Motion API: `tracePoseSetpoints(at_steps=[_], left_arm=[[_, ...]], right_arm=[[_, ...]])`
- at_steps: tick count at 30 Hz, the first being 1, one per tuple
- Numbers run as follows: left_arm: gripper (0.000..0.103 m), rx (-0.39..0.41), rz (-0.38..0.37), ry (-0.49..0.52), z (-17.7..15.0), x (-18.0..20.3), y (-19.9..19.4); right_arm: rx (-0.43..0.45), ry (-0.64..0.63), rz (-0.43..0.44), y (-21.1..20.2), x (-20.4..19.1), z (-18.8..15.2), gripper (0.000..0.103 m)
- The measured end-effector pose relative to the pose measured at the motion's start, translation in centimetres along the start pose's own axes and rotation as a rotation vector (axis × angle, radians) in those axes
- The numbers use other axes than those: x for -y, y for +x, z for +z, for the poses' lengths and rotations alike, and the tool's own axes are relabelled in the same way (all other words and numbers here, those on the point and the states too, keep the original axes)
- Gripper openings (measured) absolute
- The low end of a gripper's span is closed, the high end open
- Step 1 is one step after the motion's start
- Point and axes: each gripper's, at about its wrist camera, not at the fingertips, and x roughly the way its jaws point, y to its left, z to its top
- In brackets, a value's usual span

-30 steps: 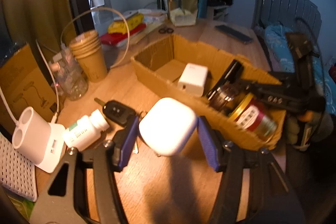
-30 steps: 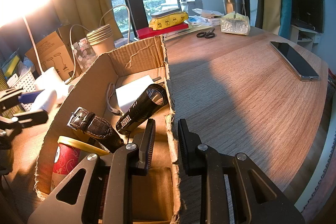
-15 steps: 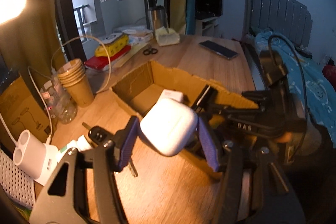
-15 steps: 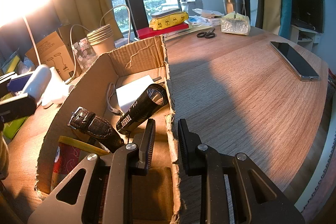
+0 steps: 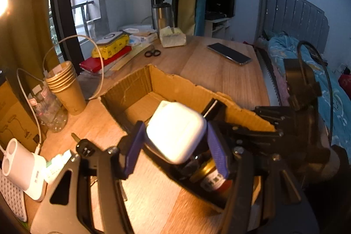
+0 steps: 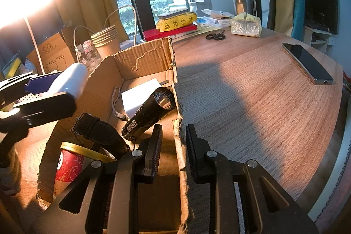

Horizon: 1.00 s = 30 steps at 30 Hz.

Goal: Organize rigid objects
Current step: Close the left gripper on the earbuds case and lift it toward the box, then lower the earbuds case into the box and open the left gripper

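My left gripper (image 5: 175,146) is shut on a white earbud case (image 5: 176,135) and holds it above the near wall of the open cardboard box (image 5: 140,84). From the right wrist view the case (image 6: 70,78) hovers at the box's left wall (image 6: 98,89). My right gripper (image 6: 174,146) straddles the box's right wall with a narrow gap, one finger inside and one outside; I cannot tell whether it pinches the wall. Inside the box lie a black flashlight (image 6: 149,113), a white charger (image 6: 136,98), a black watch (image 6: 98,133) and a red tin with a gold lid (image 6: 70,161).
On the table left of the box lie a car key (image 5: 84,147), a white pill bottle (image 5: 56,166) and a white holder (image 5: 18,165). Paper cups (image 5: 65,84), a jar, books (image 5: 103,58), scissors (image 6: 215,36) and a phone (image 6: 307,63) stand farther out.
My left gripper has lifted the white case off the table and carried it forward and right, up to the box's near wall. The right gripper has not moved.
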Motion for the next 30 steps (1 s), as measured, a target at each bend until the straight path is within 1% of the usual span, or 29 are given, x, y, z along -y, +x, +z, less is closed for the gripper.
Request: tracePoseSetpoints(at_steps=[3, 7, 12, 22, 26, 30], left_arm=[[0.058, 0.002, 0.009, 0.022, 0.0, 0.6, 0.6], [0.058, -0.007, -0.001, 0.034, 0.0, 1.2, 1.4], [0.058, -0.014, -0.008, 0.021, 0.1, 1.1, 2.2], [0.058, -0.053, 0.002, 0.006, -0.3, 1.0, 4.1], [0.058, -0.046, 0.019, 0.024, -0.4, 1.2, 4.0], [0.058, -0.055, 0.006, 0.027, -0.4, 1.3, 4.1]], right_arm=[[0.0, 0.0, 0.0, 0.0, 0.0, 0.0, 0.023], [0.0, 0.0, -0.001, 0.0, 0.1, 0.0, 0.023], [0.0, 0.0, 0.0, 0.0, 0.0, 0.0, 0.023], [0.0, 0.0, 0.0, 0.0, 0.0, 0.0, 0.023], [0.0, 0.0, -0.001, 0.0, 0.1, -0.1, 0.023], [0.001, 0.0, 0.0, 0.0, 0.0, -0.1, 0.023]])
